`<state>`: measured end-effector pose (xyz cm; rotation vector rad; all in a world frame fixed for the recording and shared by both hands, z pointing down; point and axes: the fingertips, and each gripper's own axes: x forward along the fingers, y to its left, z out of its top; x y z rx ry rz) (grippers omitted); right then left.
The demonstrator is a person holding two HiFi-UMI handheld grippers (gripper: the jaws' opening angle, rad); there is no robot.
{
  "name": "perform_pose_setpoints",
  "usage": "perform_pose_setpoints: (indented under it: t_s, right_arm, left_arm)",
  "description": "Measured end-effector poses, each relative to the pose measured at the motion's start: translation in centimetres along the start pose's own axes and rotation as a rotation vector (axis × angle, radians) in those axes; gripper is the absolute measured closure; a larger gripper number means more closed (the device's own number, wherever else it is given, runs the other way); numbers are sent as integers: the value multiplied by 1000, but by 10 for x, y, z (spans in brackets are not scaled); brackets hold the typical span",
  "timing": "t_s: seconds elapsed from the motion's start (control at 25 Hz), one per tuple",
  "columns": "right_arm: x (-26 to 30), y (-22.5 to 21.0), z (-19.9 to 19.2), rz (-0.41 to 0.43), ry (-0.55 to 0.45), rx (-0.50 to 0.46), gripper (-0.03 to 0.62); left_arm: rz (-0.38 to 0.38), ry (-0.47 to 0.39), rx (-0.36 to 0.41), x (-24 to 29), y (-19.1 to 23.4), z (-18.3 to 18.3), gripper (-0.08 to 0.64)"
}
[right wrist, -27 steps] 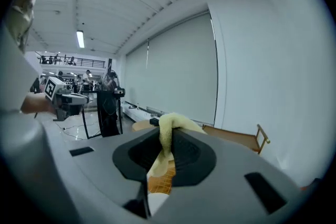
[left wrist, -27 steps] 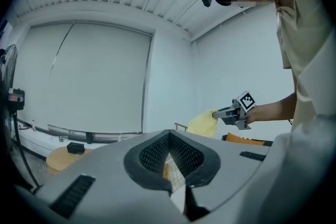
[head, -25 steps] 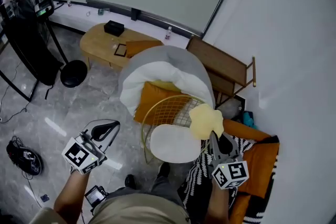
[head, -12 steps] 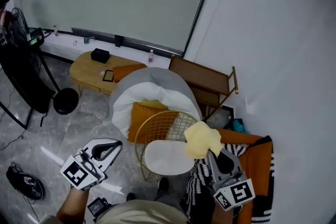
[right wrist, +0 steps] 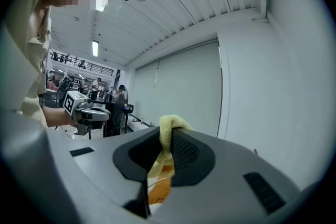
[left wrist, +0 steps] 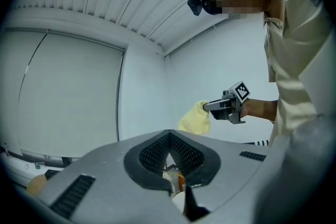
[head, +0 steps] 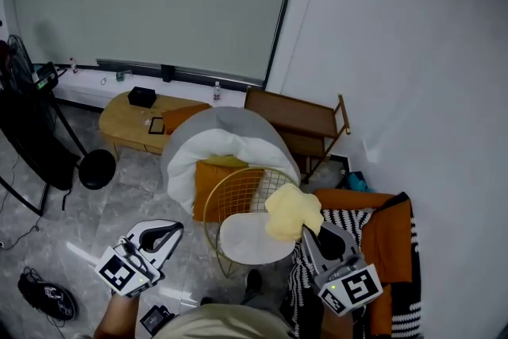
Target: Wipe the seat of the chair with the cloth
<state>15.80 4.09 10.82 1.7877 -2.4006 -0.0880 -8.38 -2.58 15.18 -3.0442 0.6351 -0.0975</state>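
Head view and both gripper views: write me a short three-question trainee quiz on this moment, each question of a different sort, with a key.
1. Multiple choice: what is clamped between the jaws of the right gripper? A the yellow cloth; B a sponge; C nothing.
2. True or false: the left gripper also grips the cloth.
3. Fill in: the round seat of the wire chair is ___ in colour.

Key: 1 A. 2 False: its jaws are together with nothing between them. 3 white.
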Motion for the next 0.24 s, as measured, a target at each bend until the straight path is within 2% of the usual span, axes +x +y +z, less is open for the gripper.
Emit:
perform_pose_setpoints:
  t_s: [0.24]
  right_arm:
    - [-15,16,-9,3,-7,0,537]
  left_arm:
    - [-17,-4,11,-9,-15,-11,546]
